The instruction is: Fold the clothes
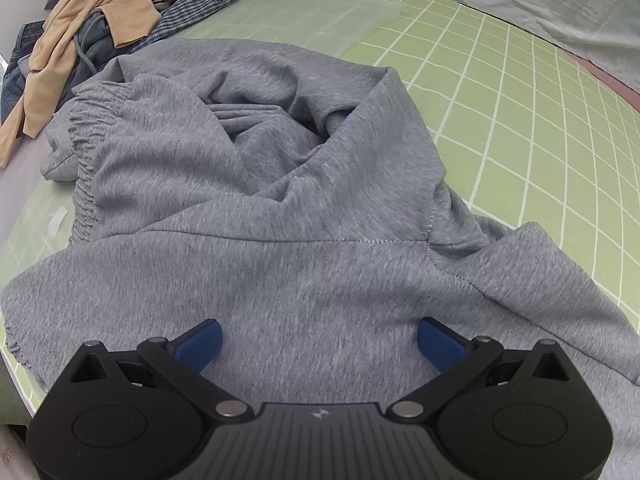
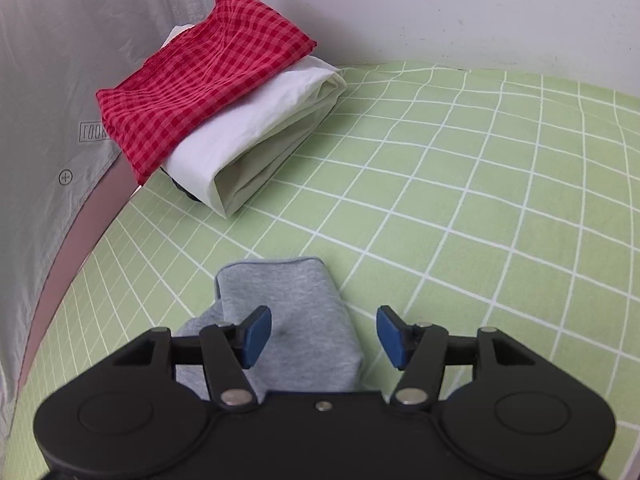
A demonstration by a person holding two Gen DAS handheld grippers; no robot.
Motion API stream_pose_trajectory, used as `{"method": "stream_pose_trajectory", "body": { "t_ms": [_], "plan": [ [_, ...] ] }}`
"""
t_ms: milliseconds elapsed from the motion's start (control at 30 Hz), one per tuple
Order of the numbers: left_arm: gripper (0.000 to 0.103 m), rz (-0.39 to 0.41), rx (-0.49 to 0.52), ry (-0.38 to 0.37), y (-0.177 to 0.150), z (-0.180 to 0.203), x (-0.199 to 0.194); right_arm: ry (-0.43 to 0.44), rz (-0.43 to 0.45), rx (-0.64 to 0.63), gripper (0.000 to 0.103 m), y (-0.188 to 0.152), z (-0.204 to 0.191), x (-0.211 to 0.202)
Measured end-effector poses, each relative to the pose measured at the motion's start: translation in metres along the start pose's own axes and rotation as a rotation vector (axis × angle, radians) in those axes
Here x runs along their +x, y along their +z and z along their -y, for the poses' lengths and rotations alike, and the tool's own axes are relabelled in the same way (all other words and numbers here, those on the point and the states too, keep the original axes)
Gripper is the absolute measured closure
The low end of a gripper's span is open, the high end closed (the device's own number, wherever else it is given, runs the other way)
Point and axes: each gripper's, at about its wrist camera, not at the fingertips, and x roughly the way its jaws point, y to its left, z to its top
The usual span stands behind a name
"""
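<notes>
A grey sweatshirt-like garment (image 1: 280, 208) lies crumpled on the green grid sheet (image 1: 520, 128), with a gathered elastic band at its left. My left gripper (image 1: 319, 340) is open, its blue pads spread just above the near part of the grey fabric, holding nothing. In the right wrist view a grey sleeve or leg end (image 2: 288, 312) lies flat on the sheet (image 2: 480, 200). My right gripper (image 2: 324, 336) is open over it, the left pad above the cloth, the right pad over bare sheet.
A pile of unfolded clothes, tan (image 1: 112, 12), denim and plaid, lies at the far left. A folded stack, red checked cloth (image 2: 204, 76) on a white one (image 2: 264, 132), sits at the sheet's far left. A grey fabric wall (image 2: 52, 80) borders the left.
</notes>
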Motion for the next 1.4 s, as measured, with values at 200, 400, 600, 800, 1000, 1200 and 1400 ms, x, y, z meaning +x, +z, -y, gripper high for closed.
{"method": "stream_pose_trajectory", "body": {
  "t_ms": [200, 400, 600, 800, 1000, 1200, 1400],
  "plan": [
    [0.0, 0.002, -0.011, 0.0, -0.003, 0.002, 0.0, -0.04, -0.045, -0.091, 0.051, 0.008, -0.018, 0.024],
    [0.0, -0.006, -0.025, -0.015, -0.003, -0.004, 0.002, -0.082, 0.02, -0.407, 0.102, 0.004, -0.051, 0.018],
    [0.0, -0.011, -0.036, -0.024, -0.003, -0.008, 0.002, -0.197, 0.418, -0.454, 0.102, 0.023, -0.05, -0.097],
    [0.0, -0.017, -0.017, -0.038, 0.0, -0.01, 0.003, -0.428, 0.127, -0.495, 0.09, 0.012, 0.0, -0.055],
    [0.0, -0.015, -0.004, -0.026, 0.002, -0.008, 0.001, -0.317, 0.14, -0.447, 0.058, 0.005, -0.001, -0.055],
    [0.0, -0.014, -0.029, -0.033, 0.003, -0.011, 0.001, -0.097, 0.065, -0.413, 0.058, -0.01, -0.045, -0.022],
    [0.0, -0.012, -0.037, -0.032, -0.001, 0.002, 0.002, -0.046, 0.001, -0.46, 0.05, -0.025, -0.092, 0.013]
  ]
}}
